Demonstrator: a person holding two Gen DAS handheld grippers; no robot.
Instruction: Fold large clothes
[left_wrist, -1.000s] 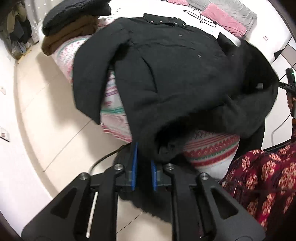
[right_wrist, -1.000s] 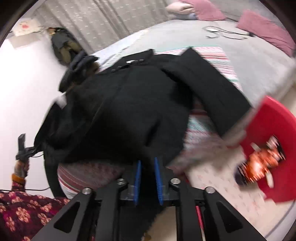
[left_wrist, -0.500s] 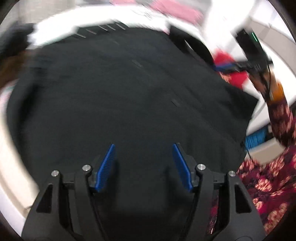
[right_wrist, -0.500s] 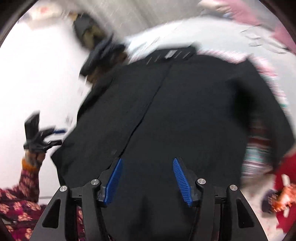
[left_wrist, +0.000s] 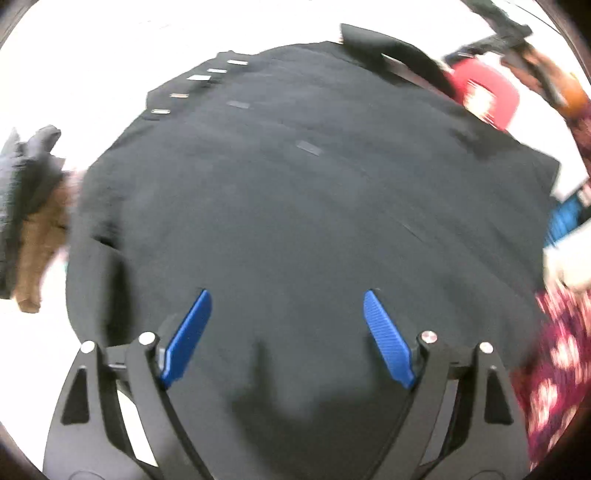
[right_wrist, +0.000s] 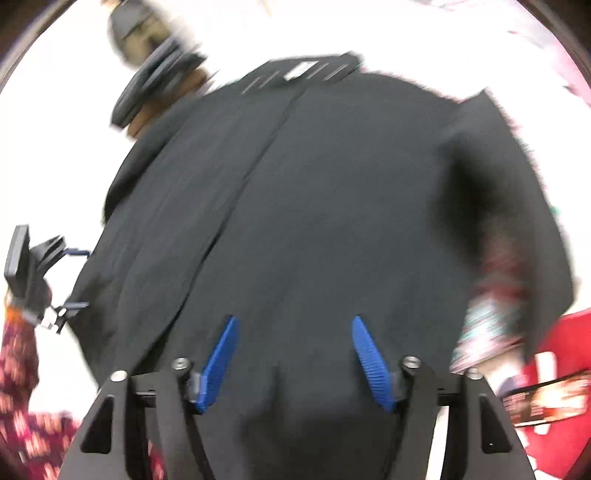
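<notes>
A large black coat (left_wrist: 295, 206) lies spread on the bed, its collar and snap buttons at the far end; it fills both views, seen again as the coat (right_wrist: 314, 206) with its front seam running up the middle. My left gripper (left_wrist: 284, 299) hovers over the coat's near part, blue pads wide apart and its jaws opening, nothing between them. My right gripper (right_wrist: 291, 325) also stands over the coat with its jaws opening and nothing held. The left gripper (right_wrist: 70, 277) shows at the left edge of the right wrist view. Both frames are motion-blurred.
Folded dark and brown clothes (left_wrist: 33, 214) are stacked at the coat's left. A red bin (left_wrist: 487, 92) lies beyond the coat's right side; the same red bin (right_wrist: 554, 369) sits at lower right. A person's flowered sleeve (left_wrist: 561, 362) is at the right.
Both grippers were shut on the coat's hem hanging off the bed; they laid it over the coat, let go and opened wide while moving forward over it.
</notes>
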